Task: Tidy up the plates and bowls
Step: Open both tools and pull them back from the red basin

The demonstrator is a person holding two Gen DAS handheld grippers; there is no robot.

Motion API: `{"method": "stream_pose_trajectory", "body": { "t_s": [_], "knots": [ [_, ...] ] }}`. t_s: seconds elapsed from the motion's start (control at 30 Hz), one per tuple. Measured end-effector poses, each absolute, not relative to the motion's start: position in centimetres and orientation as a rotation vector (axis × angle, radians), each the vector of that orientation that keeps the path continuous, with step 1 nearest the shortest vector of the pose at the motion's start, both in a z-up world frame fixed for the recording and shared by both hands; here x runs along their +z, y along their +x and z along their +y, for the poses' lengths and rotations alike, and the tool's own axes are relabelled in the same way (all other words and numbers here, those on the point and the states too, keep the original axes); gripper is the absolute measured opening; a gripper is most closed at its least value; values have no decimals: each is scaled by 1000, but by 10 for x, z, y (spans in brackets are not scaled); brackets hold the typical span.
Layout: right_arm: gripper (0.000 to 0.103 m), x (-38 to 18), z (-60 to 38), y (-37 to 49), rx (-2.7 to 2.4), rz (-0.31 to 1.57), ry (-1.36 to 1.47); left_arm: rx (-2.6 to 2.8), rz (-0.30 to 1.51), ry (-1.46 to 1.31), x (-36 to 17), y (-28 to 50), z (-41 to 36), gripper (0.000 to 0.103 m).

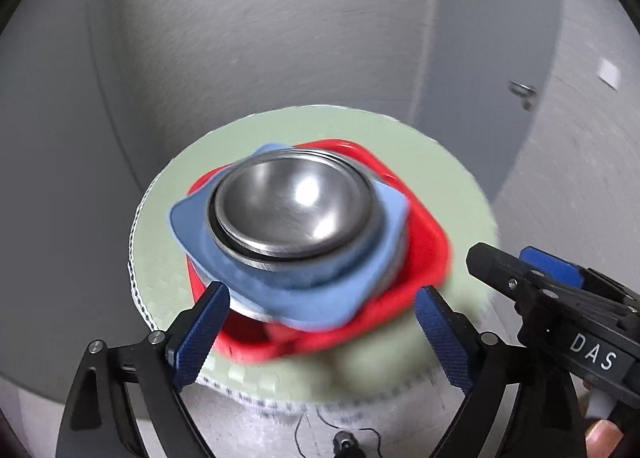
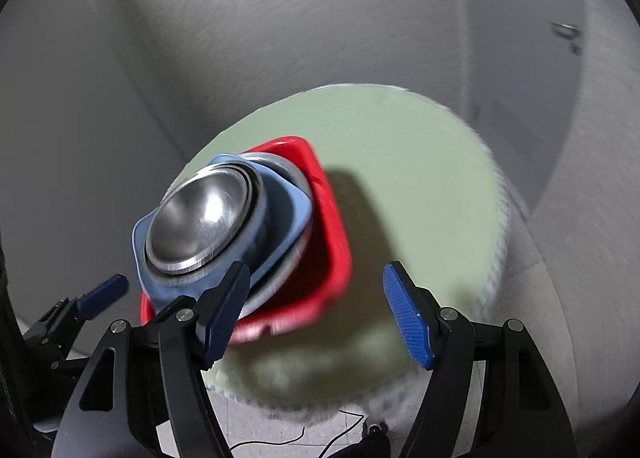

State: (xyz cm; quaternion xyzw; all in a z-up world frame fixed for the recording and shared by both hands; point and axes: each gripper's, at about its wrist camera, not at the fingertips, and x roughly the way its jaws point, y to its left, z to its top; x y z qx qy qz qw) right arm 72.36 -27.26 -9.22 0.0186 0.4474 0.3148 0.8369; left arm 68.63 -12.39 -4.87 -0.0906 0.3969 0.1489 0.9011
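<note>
A stack of dishes stands on a round pale green table (image 1: 440, 177) (image 2: 400, 161). A red square plate (image 1: 424, 234) (image 2: 328, 234) lies at the bottom. On it sits a blue square bowl (image 1: 192, 225) (image 2: 296, 213), with steel bowls (image 1: 292, 201) (image 2: 200, 221) nested in it. My left gripper (image 1: 320, 334) is open, its blue pads on either side of the stack's near edge, apart from it. My right gripper (image 2: 316, 314) is open, just in front of the stack and to its right. It also shows at the right of the left wrist view (image 1: 532, 274). Both views are blurred.
Grey walls close in behind the table. A door with a handle (image 1: 522, 91) is at the back right. A thin black cable (image 2: 280, 442) lies on the pale floor under the table's near edge.
</note>
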Motion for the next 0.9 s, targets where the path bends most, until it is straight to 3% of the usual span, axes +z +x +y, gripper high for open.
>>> {"method": "stream_pose_trajectory", "body": {
  "t_s": [0.37,0.53,0.9],
  "knots": [
    [74,-37,-311,615,452,845,39,149,717,-74,-2,584,-150,100],
    [76,-10,-299,562,372,762,26,81,642,-49,15,535,-125,102],
    [93,9,-231,432,181,612,57,-39,513,74,20,406,-35,102]
  ]
}}
